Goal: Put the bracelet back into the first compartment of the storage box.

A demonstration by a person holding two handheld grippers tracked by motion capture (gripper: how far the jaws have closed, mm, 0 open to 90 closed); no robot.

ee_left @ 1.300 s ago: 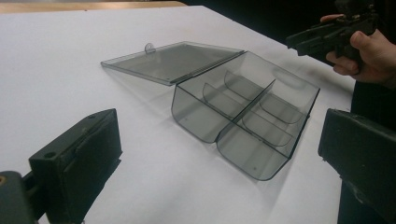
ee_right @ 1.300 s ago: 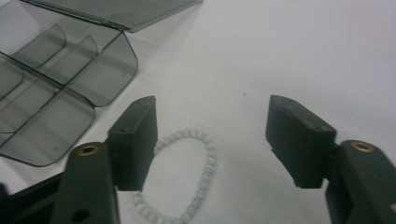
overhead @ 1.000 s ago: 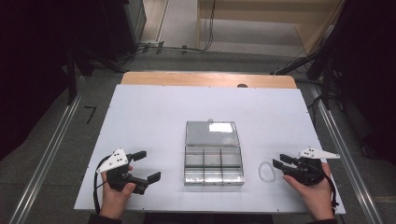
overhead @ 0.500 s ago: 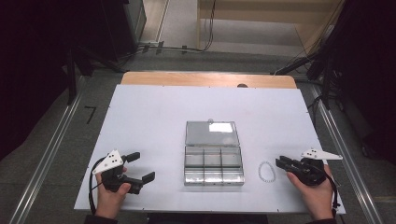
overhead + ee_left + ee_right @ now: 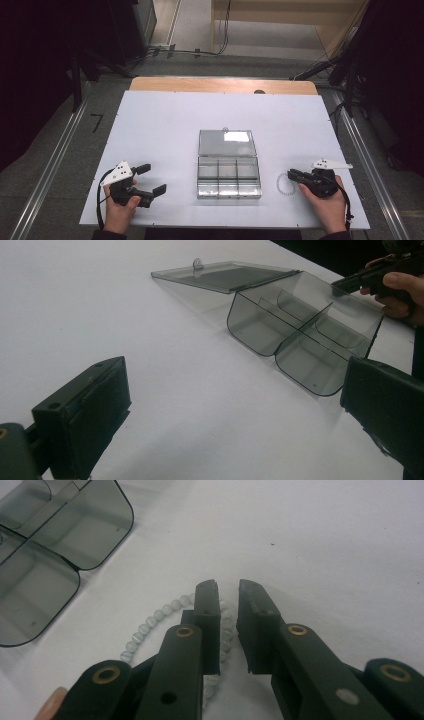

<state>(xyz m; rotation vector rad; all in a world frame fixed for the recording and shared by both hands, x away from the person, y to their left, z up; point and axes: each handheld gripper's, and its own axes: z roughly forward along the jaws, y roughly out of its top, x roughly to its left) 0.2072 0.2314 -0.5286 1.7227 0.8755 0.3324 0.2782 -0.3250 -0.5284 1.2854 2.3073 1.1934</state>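
On a white table (image 5: 165, 125), the right gripper (image 5: 227, 592) hovers over a bead bracelet (image 5: 150, 622) beside the open clear box (image 5: 227, 170), jaws narrowly parted, gripping nothing. The left gripper (image 5: 150, 180) rests wide open, well apart.

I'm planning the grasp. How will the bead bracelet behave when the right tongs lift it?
The bead bracelet is a string of small round beads lying in a loose loop, so it will probably sag and dangle. The beads look glossy, so they may slip between the right tongs, whose narrowly parted jaws stand over one strand. It looks light.
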